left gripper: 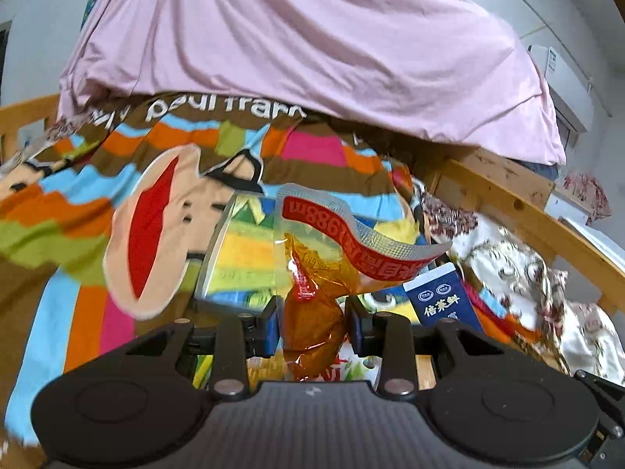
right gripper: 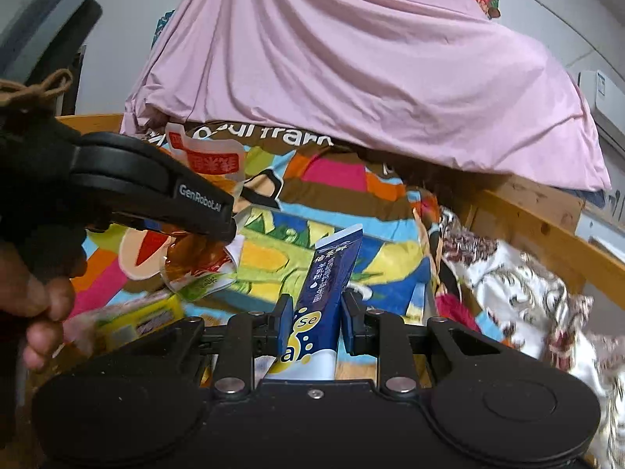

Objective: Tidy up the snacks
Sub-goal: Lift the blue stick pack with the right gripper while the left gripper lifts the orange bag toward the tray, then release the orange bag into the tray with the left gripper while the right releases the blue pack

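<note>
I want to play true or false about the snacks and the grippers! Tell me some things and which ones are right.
1. The left gripper holds an orange crinkly snack bag. True.
2. The right gripper is empty. False: it is shut on a blue and white carton.
3. A pink sheet hangs behind the colourful blanket. True.
4. The blue and white carton lies flat on the blanket. False: it is held up between the right gripper's fingers.
5. The colourful blanket is plain white. False: it has many bright stripes.

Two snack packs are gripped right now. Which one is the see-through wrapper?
The amber snack bag in the left gripper: crinkly, translucent orange film with a red-and-silver top strip. The right gripper holds an opaque dark blue pack.
</note>
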`<state>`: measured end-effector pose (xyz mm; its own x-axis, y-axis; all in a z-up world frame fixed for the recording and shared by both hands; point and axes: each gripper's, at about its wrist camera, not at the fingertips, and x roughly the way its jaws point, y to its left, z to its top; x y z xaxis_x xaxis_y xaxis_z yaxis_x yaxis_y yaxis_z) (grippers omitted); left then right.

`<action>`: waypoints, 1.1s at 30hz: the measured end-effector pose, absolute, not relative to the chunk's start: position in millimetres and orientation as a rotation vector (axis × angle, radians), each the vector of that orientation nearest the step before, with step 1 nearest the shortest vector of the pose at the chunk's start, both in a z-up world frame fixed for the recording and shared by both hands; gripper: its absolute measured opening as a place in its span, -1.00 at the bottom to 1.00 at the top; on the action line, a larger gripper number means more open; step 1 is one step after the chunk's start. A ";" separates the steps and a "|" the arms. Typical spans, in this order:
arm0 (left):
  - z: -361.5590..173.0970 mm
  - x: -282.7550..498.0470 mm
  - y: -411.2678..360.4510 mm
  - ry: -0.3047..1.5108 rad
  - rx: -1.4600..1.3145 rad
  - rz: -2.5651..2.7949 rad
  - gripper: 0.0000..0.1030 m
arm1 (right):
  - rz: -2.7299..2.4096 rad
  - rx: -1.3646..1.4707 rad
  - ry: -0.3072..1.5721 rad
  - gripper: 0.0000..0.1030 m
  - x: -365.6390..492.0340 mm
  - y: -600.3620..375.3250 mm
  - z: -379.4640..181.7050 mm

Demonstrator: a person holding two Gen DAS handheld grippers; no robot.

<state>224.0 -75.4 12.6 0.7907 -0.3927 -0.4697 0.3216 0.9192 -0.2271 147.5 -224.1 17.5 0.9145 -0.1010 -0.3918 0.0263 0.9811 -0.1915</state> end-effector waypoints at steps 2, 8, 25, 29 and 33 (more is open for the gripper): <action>12.4 239.0 -79.9 0.522 -0.143 -0.386 -0.28 | -0.070 -0.203 0.399 -0.47 162.4 -227.5 17.7; 3.8 285.4 -88.3 0.520 -0.180 -0.375 -0.28 | -0.096 -0.216 0.387 -0.47 214.6 -239.9 7.3; -48.7 390.5 -90.2 0.539 -0.309 -0.337 -0.28 | -0.135 -0.224 0.425 -0.47 334.6 -256.2 -42.1; -63.6 405.8 -84.6 0.554 -0.331 -0.332 -0.28 | -0.137 -0.227 0.461 -0.47 351.9 -255.8 -55.8; -78.0 423.2 -80.0 0.609 -0.379 -0.389 -0.28 | -0.126 -0.233 0.503 -0.47 365.0 -255.8 -66.5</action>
<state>423.2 -80.0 -78.0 0.7533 -0.4561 -0.4739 0.2378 0.8606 -0.4503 365.0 -255.8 -66.5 0.8693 -0.1760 -0.4619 0.0621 0.9659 -0.2513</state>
